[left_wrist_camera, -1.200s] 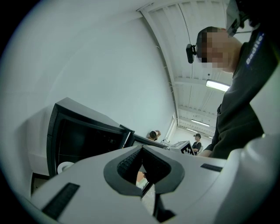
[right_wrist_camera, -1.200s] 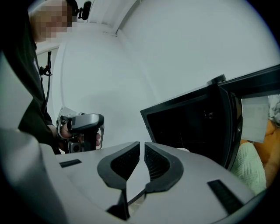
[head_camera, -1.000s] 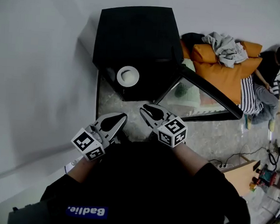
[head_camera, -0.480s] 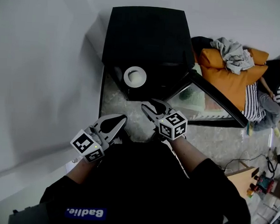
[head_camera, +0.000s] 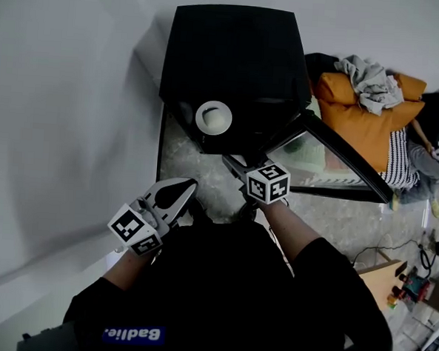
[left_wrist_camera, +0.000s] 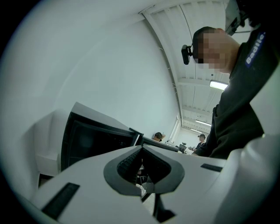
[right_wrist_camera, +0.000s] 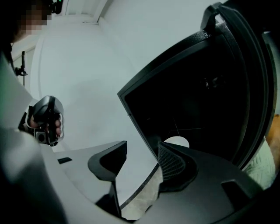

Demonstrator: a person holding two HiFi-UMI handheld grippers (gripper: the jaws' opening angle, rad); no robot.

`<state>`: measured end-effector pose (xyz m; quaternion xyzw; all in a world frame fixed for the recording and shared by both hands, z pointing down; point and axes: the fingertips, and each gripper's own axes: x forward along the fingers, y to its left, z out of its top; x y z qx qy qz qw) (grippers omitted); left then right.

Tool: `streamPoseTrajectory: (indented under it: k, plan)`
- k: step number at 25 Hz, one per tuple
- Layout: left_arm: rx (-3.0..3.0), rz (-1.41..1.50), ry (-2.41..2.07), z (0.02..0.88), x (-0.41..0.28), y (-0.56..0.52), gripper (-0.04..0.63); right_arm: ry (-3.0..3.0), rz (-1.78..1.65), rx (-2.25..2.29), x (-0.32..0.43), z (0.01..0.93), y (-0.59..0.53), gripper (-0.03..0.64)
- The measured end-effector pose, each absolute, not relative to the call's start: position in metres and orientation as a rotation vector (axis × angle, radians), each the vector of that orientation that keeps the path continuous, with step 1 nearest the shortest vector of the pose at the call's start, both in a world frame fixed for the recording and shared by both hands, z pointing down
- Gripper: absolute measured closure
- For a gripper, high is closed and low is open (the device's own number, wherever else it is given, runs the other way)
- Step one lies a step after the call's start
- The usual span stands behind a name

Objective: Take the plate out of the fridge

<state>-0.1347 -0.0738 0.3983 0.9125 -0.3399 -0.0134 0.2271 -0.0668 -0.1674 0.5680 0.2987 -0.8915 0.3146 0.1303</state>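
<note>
Plate point(head_camera: 213, 117) sits flat inside the black fridge point(head_camera: 227, 45), near the front. The door point(head_camera: 347, 158) hangs open on the right. The right gripper point(head_camera: 235, 163) is just outside, and its jaws are opening with nothing between them. It should go in low and straight, put one jaw under the plate's rim and one over it, then pinch. Watch the fridge's front edge and the door; the way between them looks clear. The left gripper point(head_camera: 183, 187) waits near the body, jaws pressed together, empty.
</note>
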Motion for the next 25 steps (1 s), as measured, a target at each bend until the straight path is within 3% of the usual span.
streamPoseTrajectory:
  k: [25]
  plan:
    - [2.492, 0.032, -0.943, 0.407, -0.155, -0.093, 0.588, -2.299, 1.317, 1.168, -0.06, 0.7, -0.257, 0.411]
